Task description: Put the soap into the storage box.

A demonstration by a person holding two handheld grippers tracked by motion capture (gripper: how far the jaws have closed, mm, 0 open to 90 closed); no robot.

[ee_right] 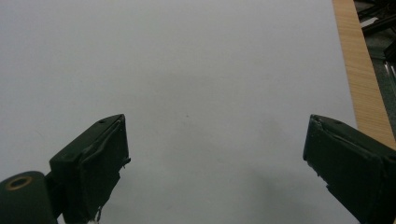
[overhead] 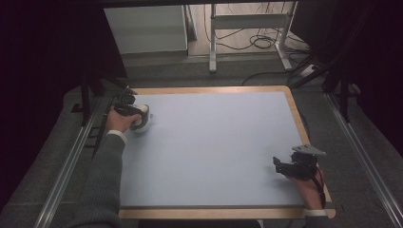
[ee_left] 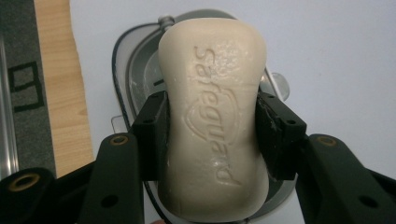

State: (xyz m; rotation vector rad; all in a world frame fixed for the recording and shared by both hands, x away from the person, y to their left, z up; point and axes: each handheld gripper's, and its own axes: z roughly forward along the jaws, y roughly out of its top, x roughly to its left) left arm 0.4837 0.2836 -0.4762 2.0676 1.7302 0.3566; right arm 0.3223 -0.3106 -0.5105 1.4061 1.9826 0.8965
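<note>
Near the table's far left edge, the left gripper pinched a soap above its dish, where the slick bar risked slipping free, while the right gripper rested open near the right edge.

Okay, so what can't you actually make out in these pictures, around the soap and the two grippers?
- Soap dish, left gripper view: its middle is covered by the soap bar clamped in the left gripper; whether soap touches dish is unclear.
- Soap bar, high view: too small and partly behind the person's hand.
- Right gripper, right gripper view: jaw bases cut off by the bottom edge.
</note>
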